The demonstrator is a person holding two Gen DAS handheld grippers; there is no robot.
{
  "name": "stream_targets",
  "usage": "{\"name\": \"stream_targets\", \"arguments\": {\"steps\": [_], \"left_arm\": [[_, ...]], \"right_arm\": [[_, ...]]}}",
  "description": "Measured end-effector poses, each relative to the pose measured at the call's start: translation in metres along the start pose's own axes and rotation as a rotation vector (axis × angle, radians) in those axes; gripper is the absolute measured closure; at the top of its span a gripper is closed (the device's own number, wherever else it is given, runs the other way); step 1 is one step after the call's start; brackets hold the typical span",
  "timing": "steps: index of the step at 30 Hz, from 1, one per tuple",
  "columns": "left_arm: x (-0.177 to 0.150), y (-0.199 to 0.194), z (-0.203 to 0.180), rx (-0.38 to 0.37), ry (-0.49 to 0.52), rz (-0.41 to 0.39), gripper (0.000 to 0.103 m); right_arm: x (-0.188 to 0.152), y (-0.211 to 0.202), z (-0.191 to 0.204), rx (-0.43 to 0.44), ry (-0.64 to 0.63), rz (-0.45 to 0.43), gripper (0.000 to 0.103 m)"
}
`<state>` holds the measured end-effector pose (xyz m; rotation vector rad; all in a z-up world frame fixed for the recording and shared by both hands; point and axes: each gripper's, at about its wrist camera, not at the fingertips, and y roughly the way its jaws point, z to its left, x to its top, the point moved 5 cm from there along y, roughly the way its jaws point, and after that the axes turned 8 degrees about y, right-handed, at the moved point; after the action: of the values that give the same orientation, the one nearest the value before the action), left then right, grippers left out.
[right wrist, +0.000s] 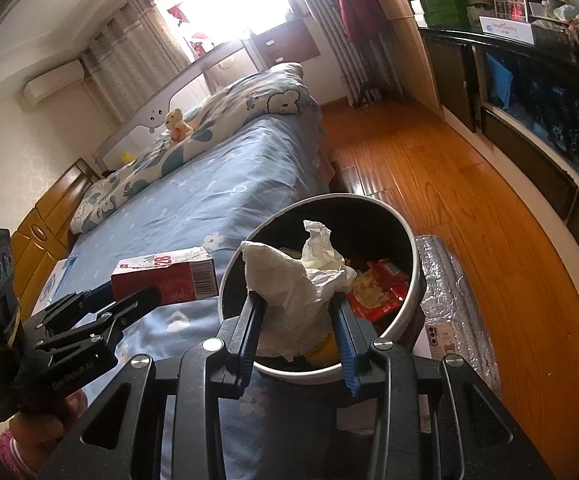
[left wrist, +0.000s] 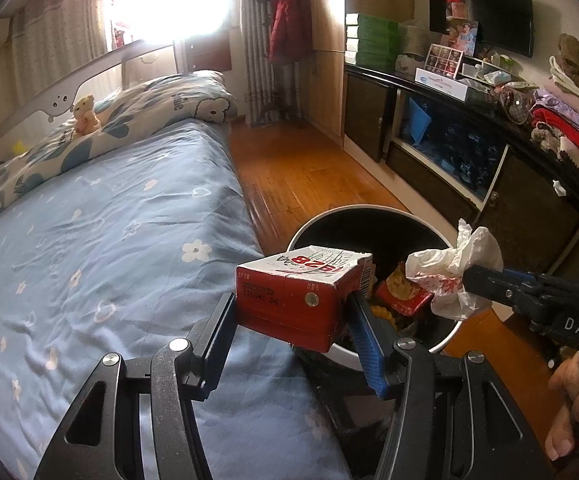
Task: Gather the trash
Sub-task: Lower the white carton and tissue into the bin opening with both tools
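left tongs (left wrist: 291,312) are gripping the carton (left wrist: 301,292) out by the bin (right wrist: 321,280) rim while right tongs (right wrist: 297,312) are pinching the wrapper (right wrist: 293,276) over it, so the carton's risking landing on the bed (left wrist: 109,240)

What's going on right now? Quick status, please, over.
Left hand-held gripper shut on red carton. Right hand-held gripper shut on crumpled paper, above open trash bin. Nothing blocking the bin.

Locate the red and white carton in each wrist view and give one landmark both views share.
Left wrist view: red and white carton sits low centre, clamped in the left tool.
Right wrist view: same carton is left of centre, over the bed edge.
Shared landmark: the round trash bin, right of the carton in both.
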<state>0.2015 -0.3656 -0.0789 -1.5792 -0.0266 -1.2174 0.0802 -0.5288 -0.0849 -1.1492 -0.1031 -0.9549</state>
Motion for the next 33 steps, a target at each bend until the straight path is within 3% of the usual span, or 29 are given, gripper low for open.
{"name": "stream_targets", "arguments": {"steps": [33], "left_arm": [[0.014,0.028,-0.003,0.002,-0.009,0.018,0.049]], "right_arm": [[0.02,0.02,-0.006,-0.041,-0.016,0.029,0.067]]}}
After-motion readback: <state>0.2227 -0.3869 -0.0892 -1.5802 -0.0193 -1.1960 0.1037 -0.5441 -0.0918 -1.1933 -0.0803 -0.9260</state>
